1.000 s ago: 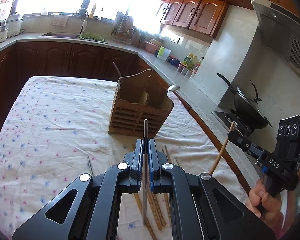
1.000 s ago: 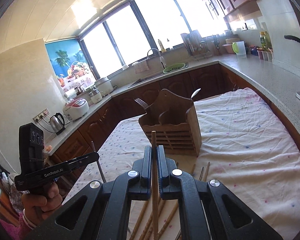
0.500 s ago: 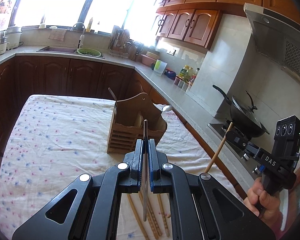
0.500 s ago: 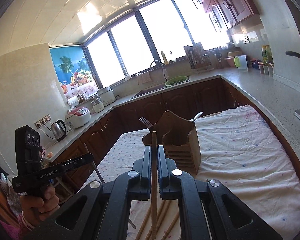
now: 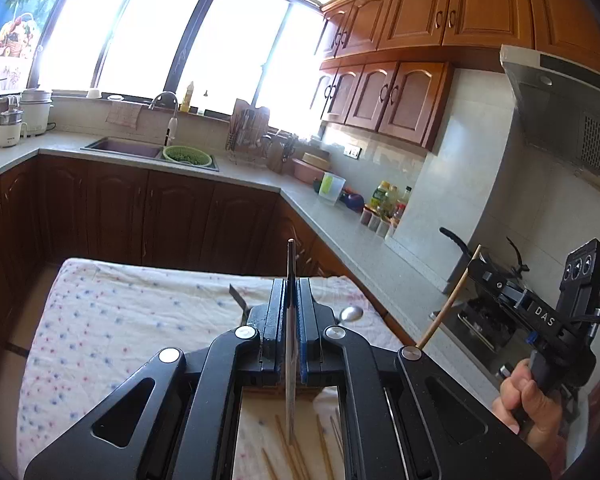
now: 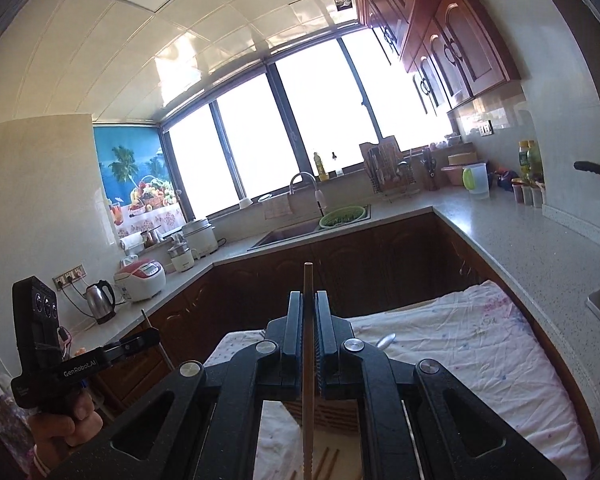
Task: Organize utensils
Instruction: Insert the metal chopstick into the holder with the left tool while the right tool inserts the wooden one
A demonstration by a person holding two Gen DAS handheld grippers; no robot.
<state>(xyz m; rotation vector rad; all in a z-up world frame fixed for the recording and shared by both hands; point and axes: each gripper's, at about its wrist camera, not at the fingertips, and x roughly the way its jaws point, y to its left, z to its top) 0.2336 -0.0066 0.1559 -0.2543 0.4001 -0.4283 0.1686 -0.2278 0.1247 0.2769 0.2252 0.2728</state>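
My left gripper is shut on a thin metal chopstick that stands upright between its pads. My right gripper is shut on a wooden chopstick, also upright. The wooden utensil holder is mostly hidden behind the grippers; a spoon bowl and a dark handle stick up from it. Several wooden chopsticks lie on the floral tablecloth below the left gripper. The right gripper with its chopstick also shows in the left wrist view, and the left gripper shows in the right wrist view.
The table is ringed by a grey counter over dark cabinets. A sink with a green colander is at the back. A wok sits on the stove at right. Kettle and rice cookers stand left.
Both grippers have risen and tilted upward with their chopsticks. The utensil holder has dropped low in both views and is now mostly hidden behind the grippers.
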